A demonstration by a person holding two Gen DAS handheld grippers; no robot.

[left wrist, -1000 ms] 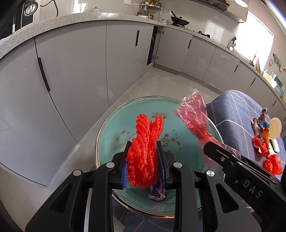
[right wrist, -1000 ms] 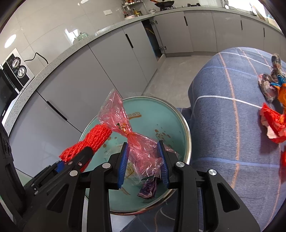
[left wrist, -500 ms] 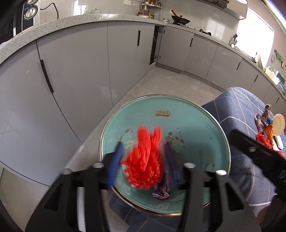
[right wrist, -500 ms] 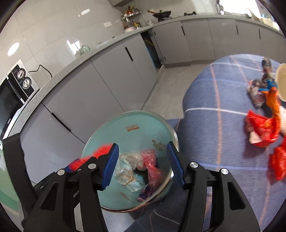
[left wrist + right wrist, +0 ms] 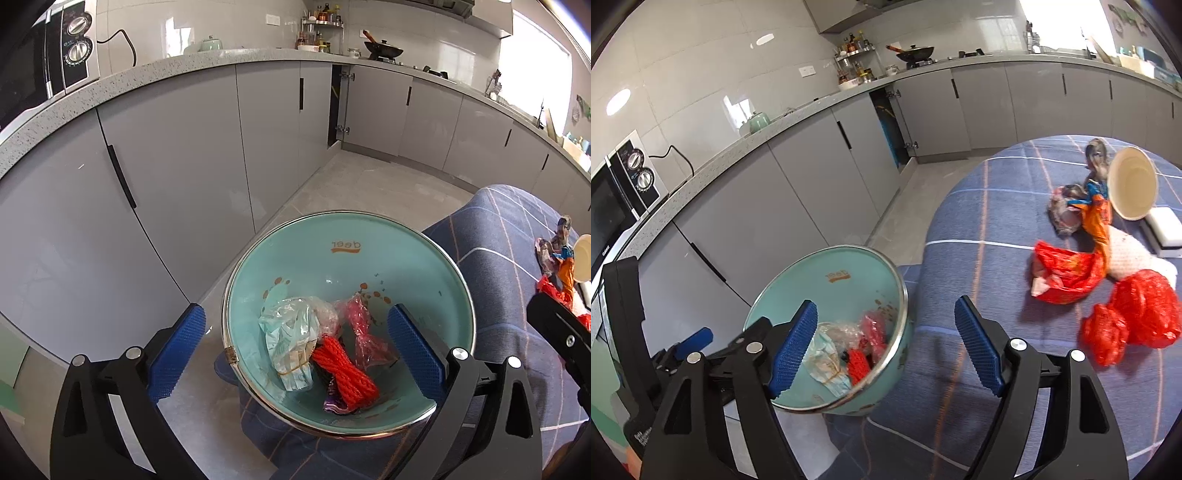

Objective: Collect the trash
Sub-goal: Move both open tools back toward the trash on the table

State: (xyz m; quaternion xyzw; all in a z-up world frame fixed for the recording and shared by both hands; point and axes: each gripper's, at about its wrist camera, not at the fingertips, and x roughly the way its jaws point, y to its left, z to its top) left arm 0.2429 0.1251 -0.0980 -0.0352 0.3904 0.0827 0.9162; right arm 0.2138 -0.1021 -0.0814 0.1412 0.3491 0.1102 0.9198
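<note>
A teal bowl (image 5: pixel 388 243) with a metal rim sits at the left edge of the blue plaid tablecloth (image 5: pixel 979 206). In it lie a red net (image 5: pixel 345 373), a pink plastic wrapper (image 5: pixel 364 332), a pale crumpled bag (image 5: pixel 291 339) and a purple wrapper. My left gripper (image 5: pixel 295 350) is open and empty above the bowl. My right gripper (image 5: pixel 886 347) is open and empty over the bowl's right rim (image 5: pixel 905 295). More trash lies on the cloth to the right: red plastic bags (image 5: pixel 1137 314), a red wrapper (image 5: pixel 1063 273), an orange wrapper (image 5: pixel 1099 218).
A white paper cup (image 5: pixel 1132 186) lies on its side at the far right, beside a white sponge block (image 5: pixel 1165 230). Grey kitchen cabinets (image 5: pixel 177 177) and tiled floor (image 5: pixel 369 184) lie beyond the table's left edge. One cabinet door (image 5: pixel 334 103) stands ajar.
Both grippers opened and pulled back. The red net dropped from the left gripper and the pink wrapper from the right gripper into the bowl.
</note>
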